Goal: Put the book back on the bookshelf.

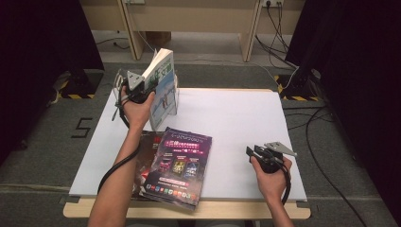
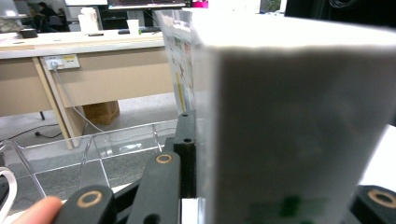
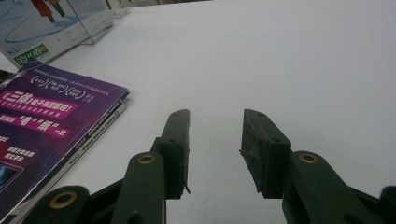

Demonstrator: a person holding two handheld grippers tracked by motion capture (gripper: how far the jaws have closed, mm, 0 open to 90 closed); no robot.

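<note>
A thick white-paged book (image 1: 163, 82) with a blue-green cover stands upright at the table's far left, and my left gripper (image 1: 144, 90) is shut on its edge. In the left gripper view the book's page block (image 2: 289, 121) sits close up, with one black finger (image 2: 187, 154) pressed against it. The other jaw is mostly hidden behind the book. A clear acrylic stand (image 2: 93, 149) lies just below and beyond the book. My right gripper (image 3: 215, 140) stands open and holds nothing, low over the white table top (image 1: 236, 123) at the front right (image 1: 250, 152).
A stack of magazines (image 1: 182, 161) with a purple cover on top lies at the front left, reaching the table edge. It lies to the left of my right gripper's jaws (image 3: 42, 121). Wooden desks, floor cables and dark curtains surround the table.
</note>
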